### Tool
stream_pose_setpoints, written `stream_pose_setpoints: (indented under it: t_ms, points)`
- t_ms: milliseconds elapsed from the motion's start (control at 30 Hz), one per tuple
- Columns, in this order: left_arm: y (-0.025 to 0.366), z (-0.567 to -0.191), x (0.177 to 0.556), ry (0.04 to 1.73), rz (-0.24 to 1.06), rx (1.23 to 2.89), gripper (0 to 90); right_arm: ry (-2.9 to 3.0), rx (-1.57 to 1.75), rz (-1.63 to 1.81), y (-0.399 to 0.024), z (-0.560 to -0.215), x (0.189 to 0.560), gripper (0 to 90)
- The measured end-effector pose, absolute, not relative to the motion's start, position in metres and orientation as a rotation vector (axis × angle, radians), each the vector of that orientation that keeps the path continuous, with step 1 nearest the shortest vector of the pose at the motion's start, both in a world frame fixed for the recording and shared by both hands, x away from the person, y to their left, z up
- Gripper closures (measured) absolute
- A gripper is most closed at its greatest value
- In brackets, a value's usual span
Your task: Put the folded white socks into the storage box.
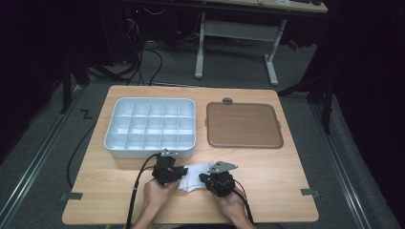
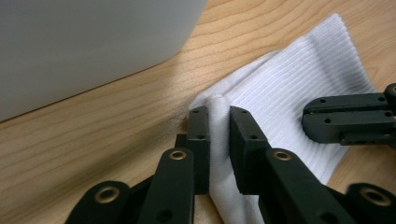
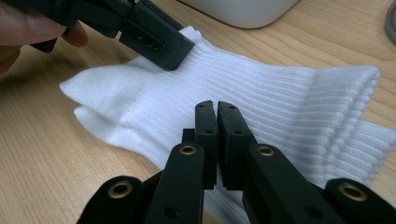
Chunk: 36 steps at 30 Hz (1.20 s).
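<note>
Two hand-held grippers at near edge of table (image 1: 267, 191), both down on white ribbed socks (image 1: 195, 175).

L gripper (image 2: 218, 116): jaws narrow, pinched on a raised fold of sock fabric; fold stands up between the pads & pokes out just above the tips. Seen from high view, L gripper (image 1: 168, 172) at socks' left end, hand (image 1: 157, 193) right behind it.

R gripper (image 3: 216, 109): jaws pressed almost together, only a thin slit between pads, tips down on ribbed cloth. Whether any fabric caught in slit: can't tell. From high view, R gripper (image 1: 217, 183) at socks' right side, grey plate on top, hand (image 1: 234, 205) behind.

Socks: lying flat on wood, two layers stacked, cuffs (image 3: 359, 93) out to right of R fingertips, rounded end (image 3: 79, 88) to their left. L gripper's jaw tip touching socks beyond R fingertips, up-left.

Beyond fingertips: pale compartment tray (image 1: 150, 128), its wall near socks, not touching. Brown flat tray (image 1: 243, 125) further off to right, well apart from both grippers.
</note>
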<state>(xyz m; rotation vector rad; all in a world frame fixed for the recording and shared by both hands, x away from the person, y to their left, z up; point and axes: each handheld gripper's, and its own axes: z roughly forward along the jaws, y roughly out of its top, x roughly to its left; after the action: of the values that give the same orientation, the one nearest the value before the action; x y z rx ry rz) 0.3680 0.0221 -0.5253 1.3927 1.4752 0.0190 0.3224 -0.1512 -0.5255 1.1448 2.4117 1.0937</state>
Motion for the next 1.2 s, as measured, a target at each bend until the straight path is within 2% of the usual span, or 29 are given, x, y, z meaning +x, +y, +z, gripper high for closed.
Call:
stream_pose_setpoints:
  t_ms: [733,1200]
  points:
    - [0.032,-0.495,0.359,1.429,-0.074,1.311,82.9,2.448,1.094,1.066,-0.142,-0.525,0.322,88.9]
    - [0.042,-0.485,0.354,1.427,-0.062,1.289,84.0,2.537,1.012,1.065,-0.119,-0.522,0.327,89.0]
